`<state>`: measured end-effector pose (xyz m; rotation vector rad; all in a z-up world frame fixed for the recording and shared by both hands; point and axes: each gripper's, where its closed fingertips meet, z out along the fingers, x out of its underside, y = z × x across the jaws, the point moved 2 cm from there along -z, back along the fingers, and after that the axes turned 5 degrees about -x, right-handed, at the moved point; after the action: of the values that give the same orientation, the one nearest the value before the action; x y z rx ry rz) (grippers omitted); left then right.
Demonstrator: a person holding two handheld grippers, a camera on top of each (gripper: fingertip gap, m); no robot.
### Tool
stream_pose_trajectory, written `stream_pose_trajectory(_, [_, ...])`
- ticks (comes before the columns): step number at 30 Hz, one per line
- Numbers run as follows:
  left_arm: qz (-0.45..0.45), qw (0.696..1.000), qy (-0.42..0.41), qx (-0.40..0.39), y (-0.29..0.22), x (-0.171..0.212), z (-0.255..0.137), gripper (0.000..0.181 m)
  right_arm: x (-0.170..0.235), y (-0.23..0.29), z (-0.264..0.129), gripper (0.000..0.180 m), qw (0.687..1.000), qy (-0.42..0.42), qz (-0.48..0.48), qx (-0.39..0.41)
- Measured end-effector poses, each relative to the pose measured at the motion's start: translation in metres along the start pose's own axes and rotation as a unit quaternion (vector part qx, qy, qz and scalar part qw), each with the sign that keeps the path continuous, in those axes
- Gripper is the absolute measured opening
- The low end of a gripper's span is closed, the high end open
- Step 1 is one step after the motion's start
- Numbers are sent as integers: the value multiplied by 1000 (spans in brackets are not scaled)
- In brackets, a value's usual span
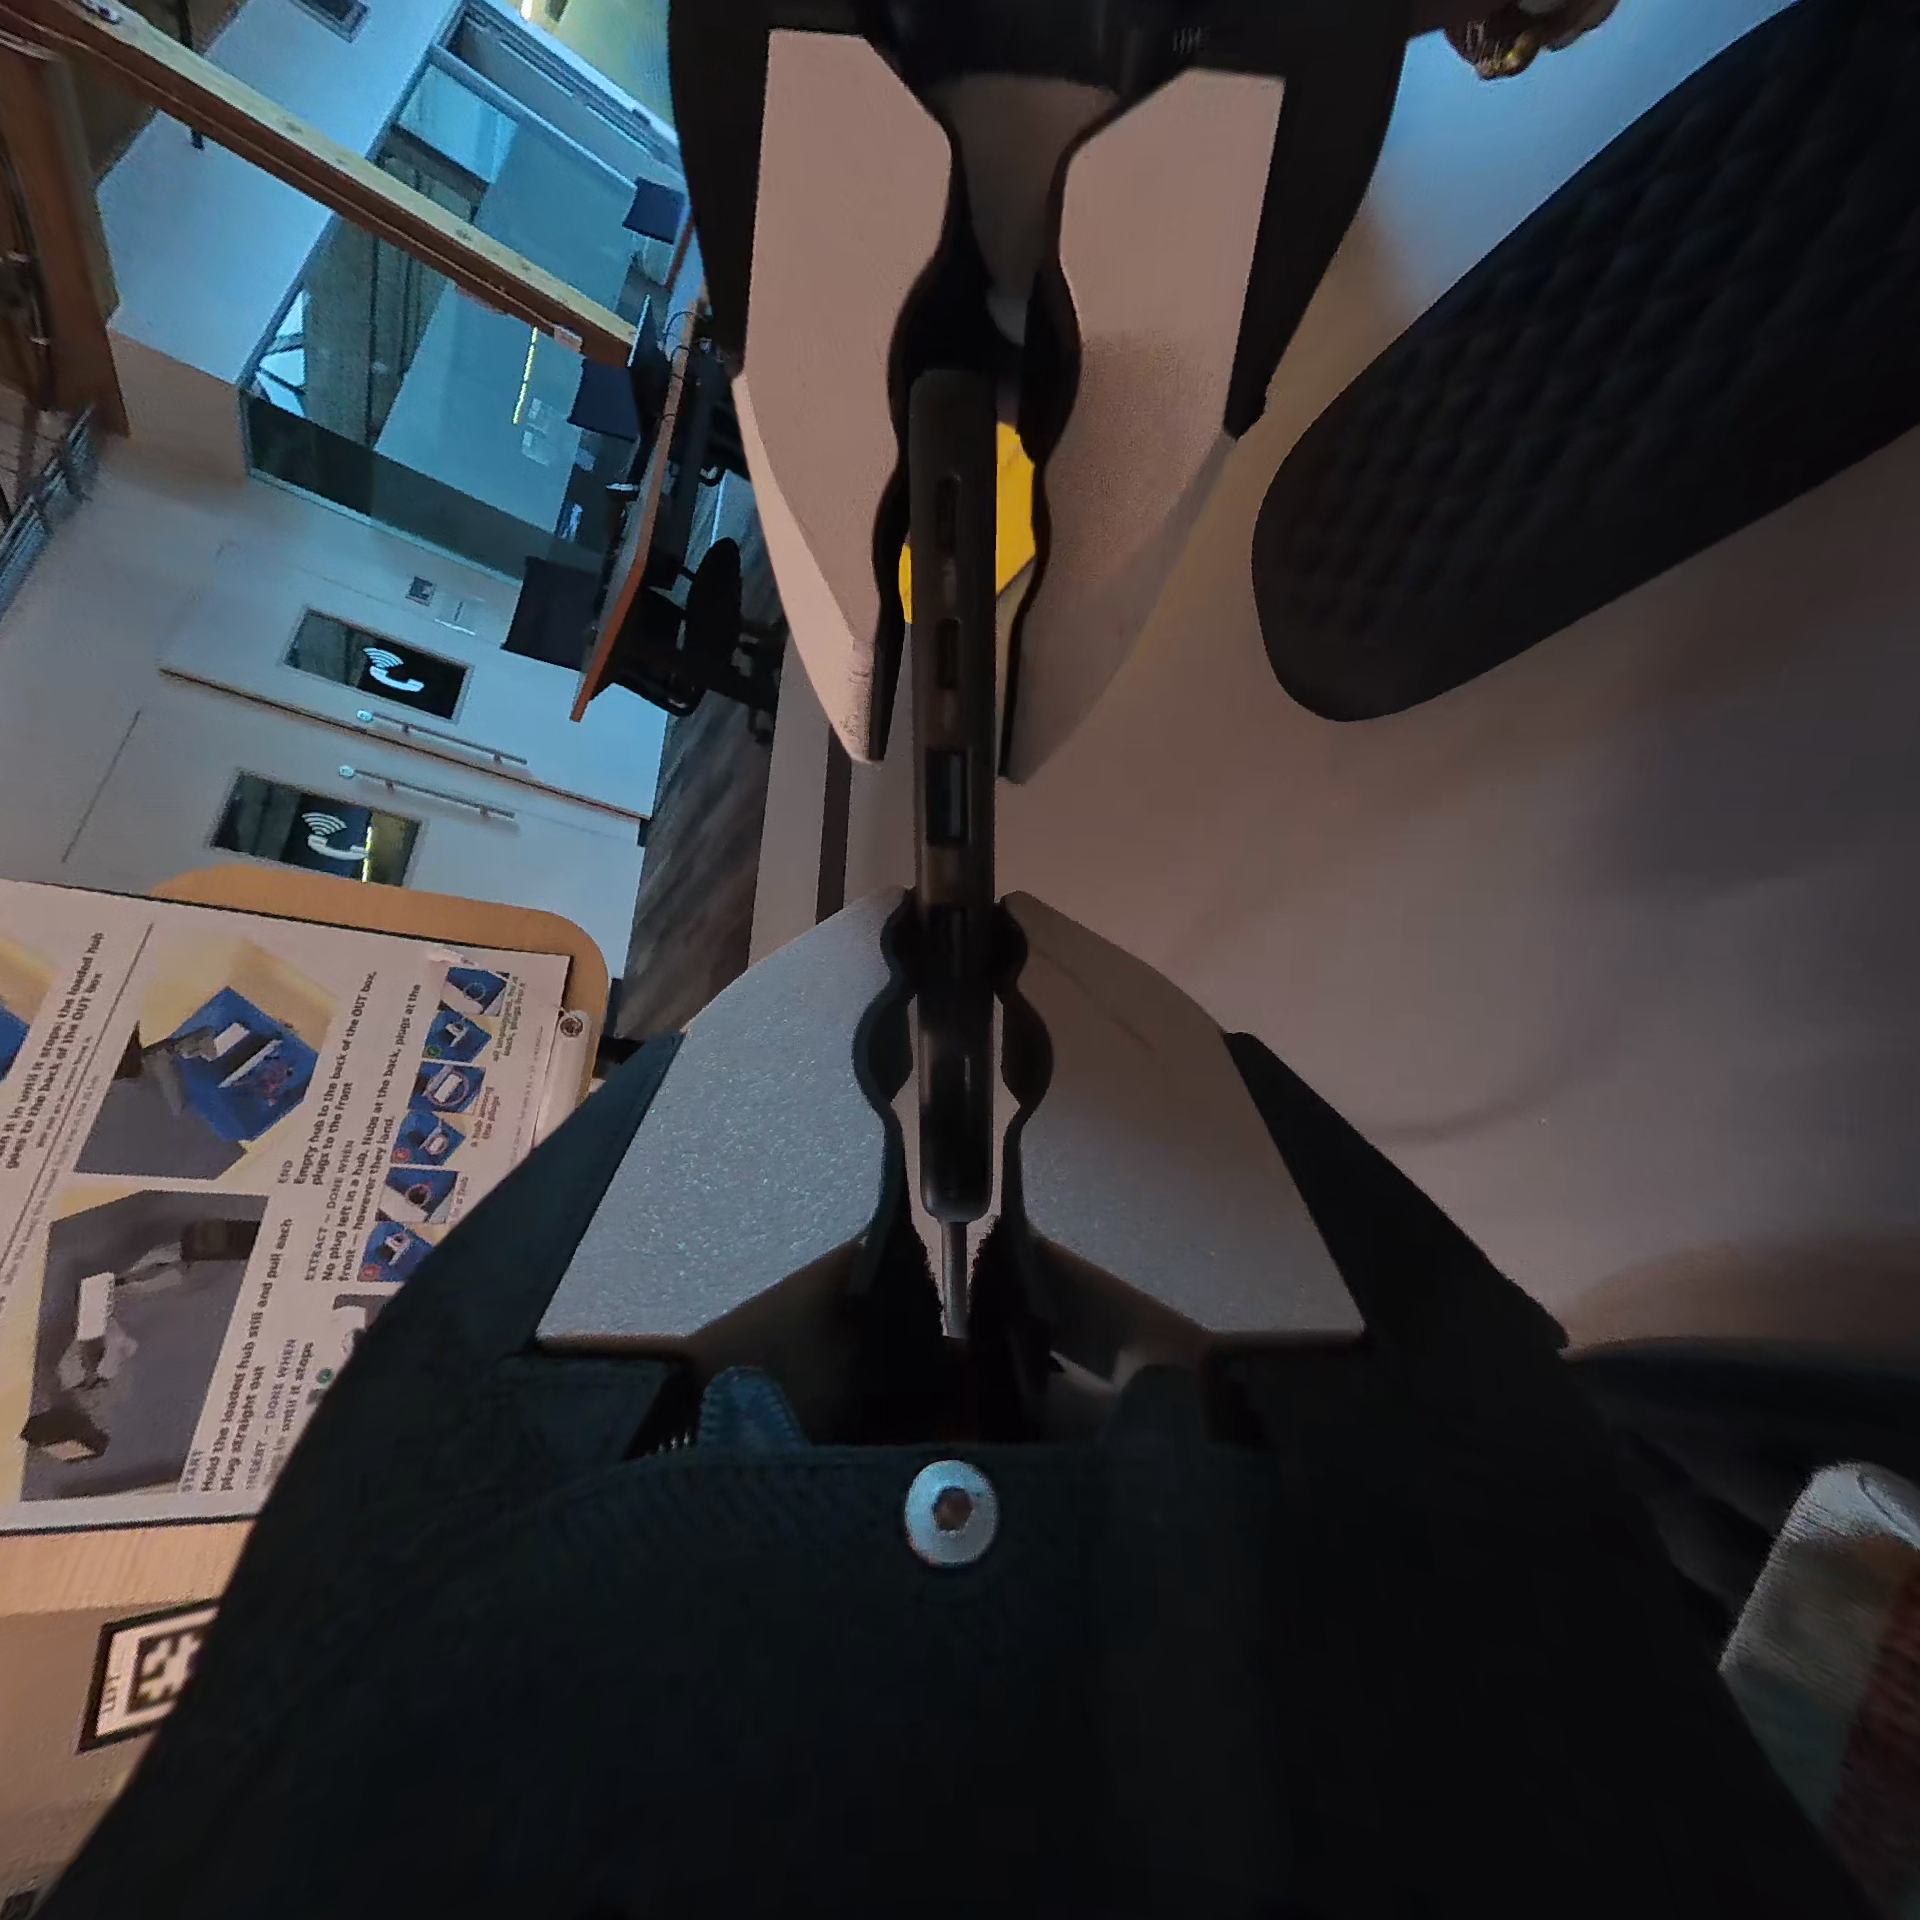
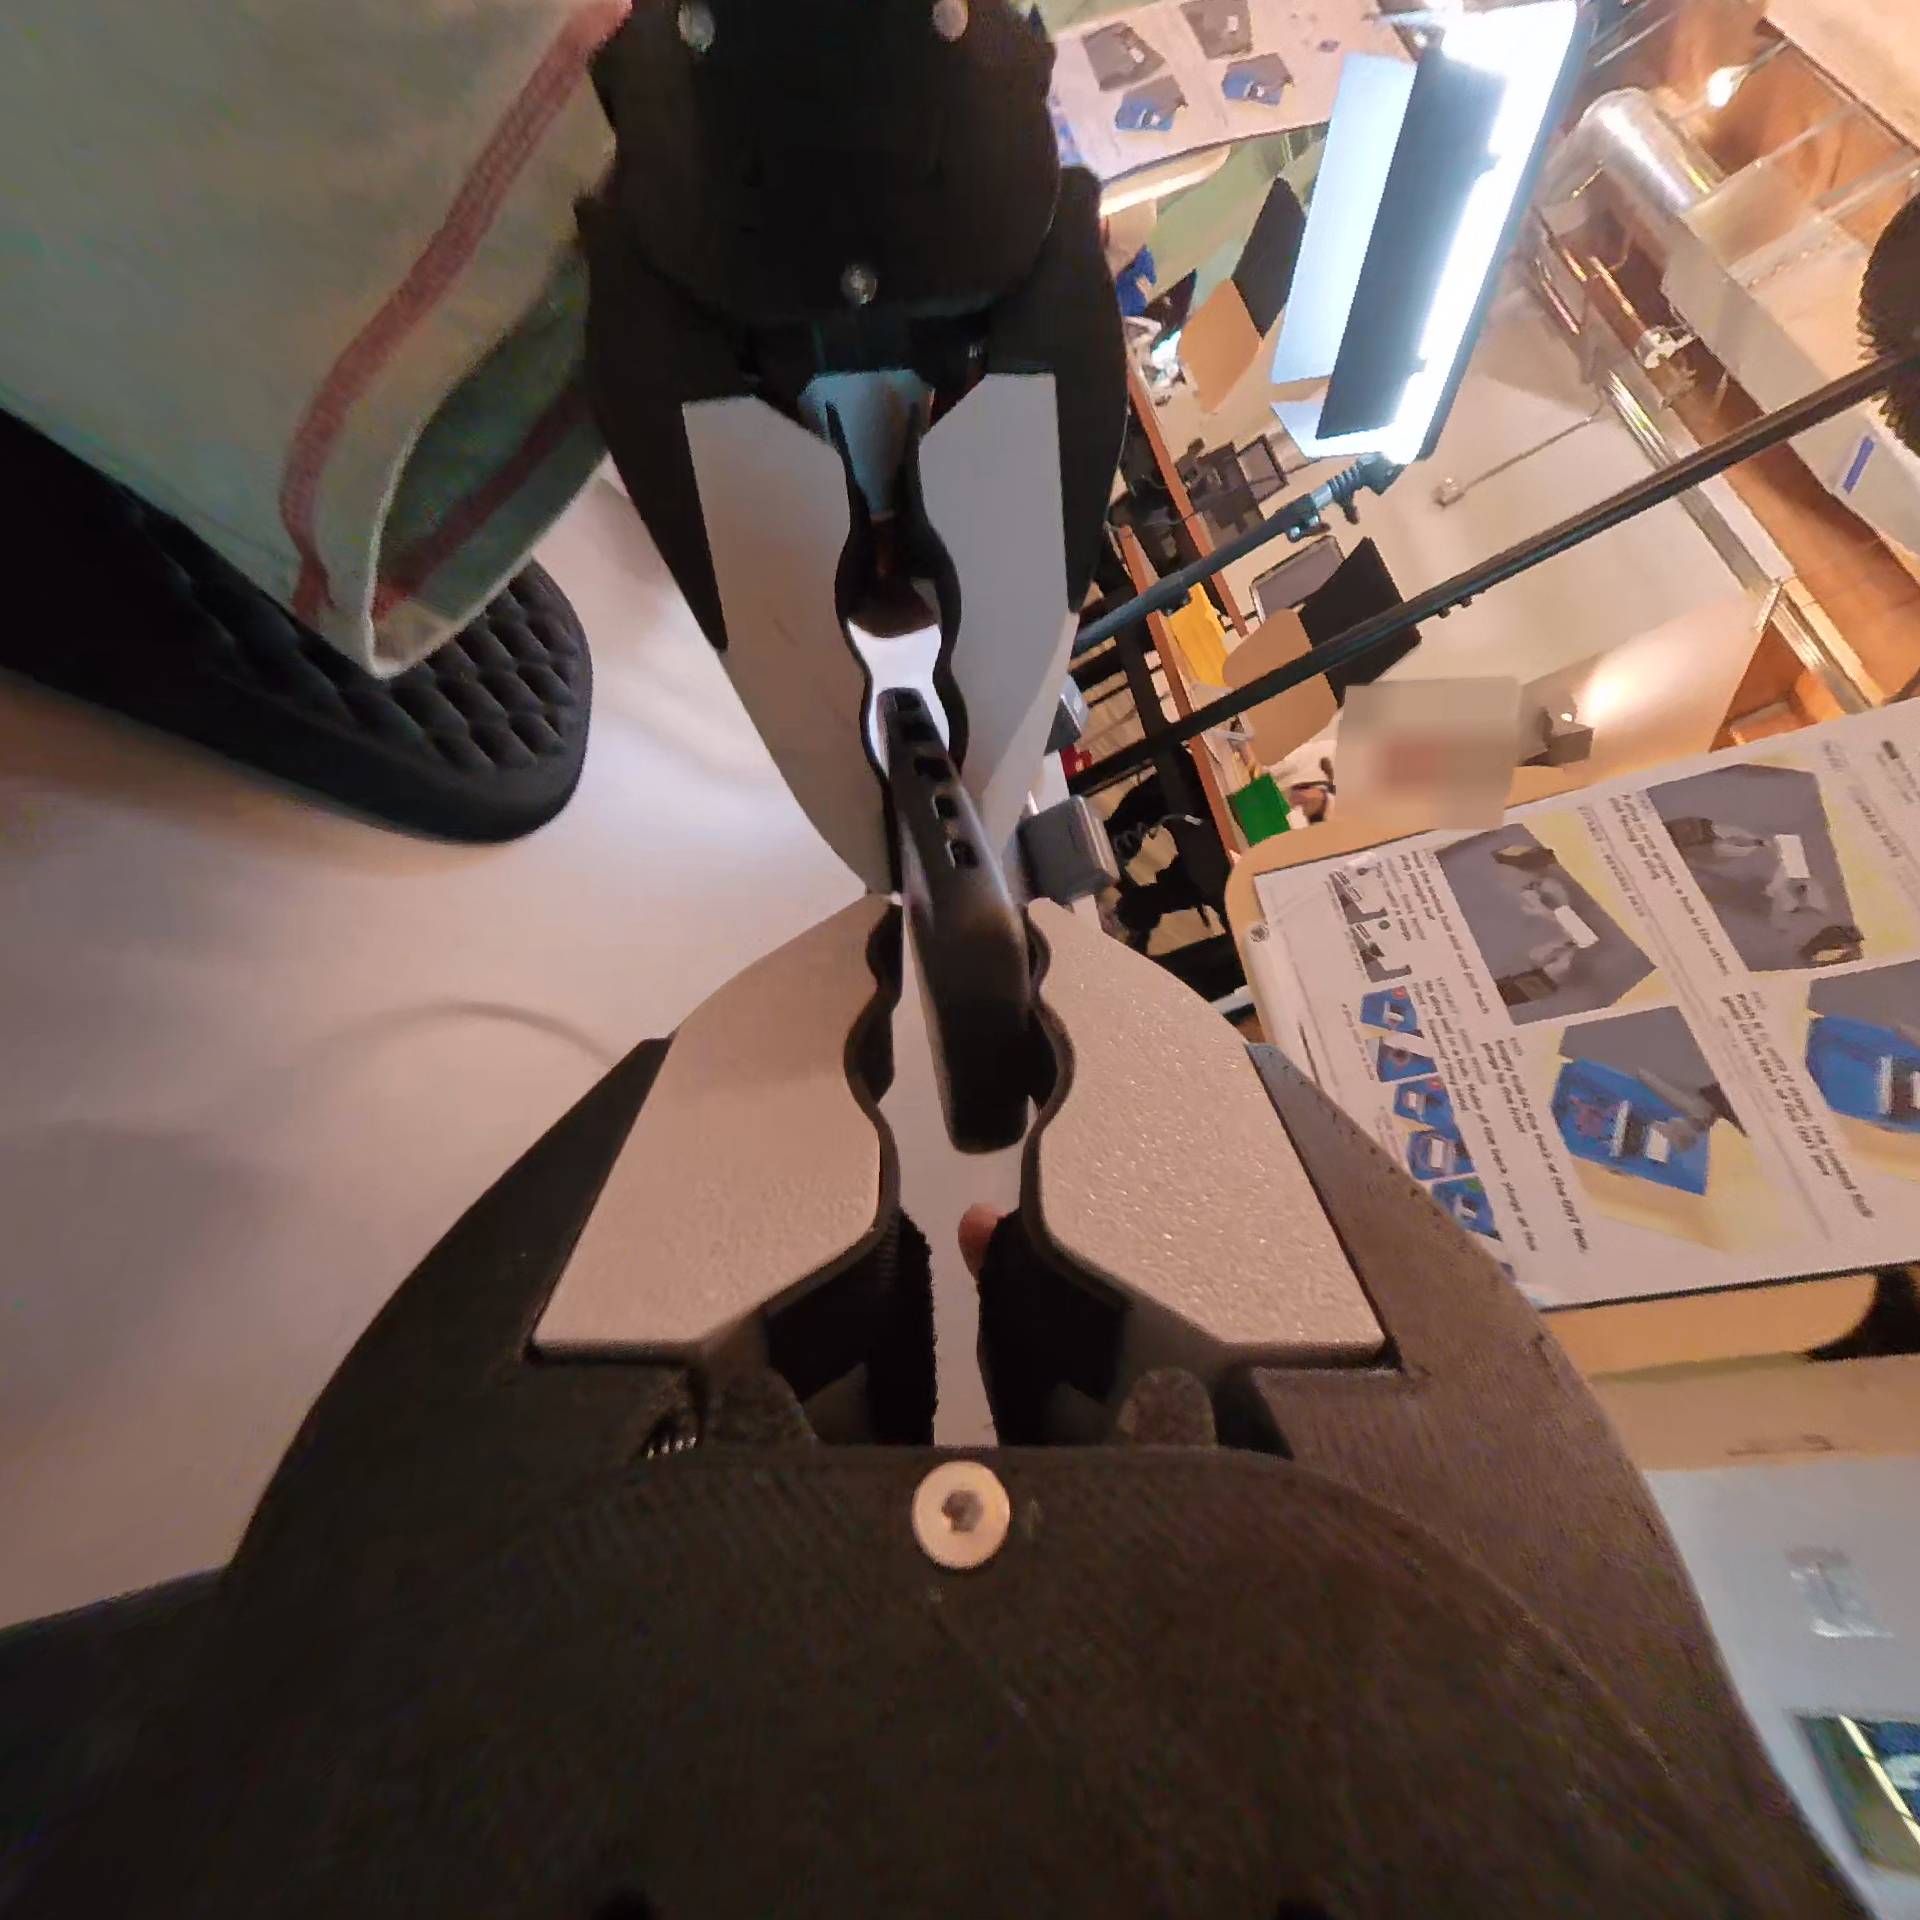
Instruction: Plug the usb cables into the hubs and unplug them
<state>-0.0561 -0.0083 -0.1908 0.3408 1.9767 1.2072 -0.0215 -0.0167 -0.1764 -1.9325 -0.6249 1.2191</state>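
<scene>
The hub (image 1: 951,831), a slim dark bar with ports along its edge, stands centre frame in both wrist views, pinched at opposite ends by the left gripper (image 1: 953,925) and right gripper (image 2: 961,935), both clamped narrow on it tip to tip. A printed instruction sheet (image 1: 239,1195) lies lower left.

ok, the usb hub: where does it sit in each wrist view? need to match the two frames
Left wrist view: the dark hub runs up the picture's middle, edge-on with its ports showing, both grippers' fingers closed on it.
Right wrist view: the hub sits just above centre, tilted, bridging the same two grippers.
Shared landmark: the black perforated pad on the white table, upper right in the left view, upper left in the right view.
</scene>
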Motion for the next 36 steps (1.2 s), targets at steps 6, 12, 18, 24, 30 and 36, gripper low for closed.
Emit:
stream_pose_trajectory(6, [-8, 1000, 15, 7, -3, 6, 3, 13, 7, 6, 2, 13, 1000, 8, 6, -25])
stream_pose_trajectory(12, [-99, 991, 50, -75, 9, 19, -2, 37, 26, 5, 3, 13, 999, 38, 36, -8])
stream_pose_trajectory(18, [-224, 951, 117, -176, 29, 56, -75, 44, 72, 22, -5, 13, 991, 134, 3, 2])
stream_pose_trajectory(24, [-356, 848, 326, -218, 31, 145, -228, 35, 101, 50, -16, 13, 981, 188, -36, -18])
stream_pose_trajectory(30, [-266, 877, 401, -1, -11, 197, -256, 29, 109, 69, -14, 13, 979, 194, -49, -45])
stream_pose_trajectory(36, [-139, 831, 493, 218, -48, 250, -262, 30, 110, 76, -15, 15, 979, 195, -46, -42])
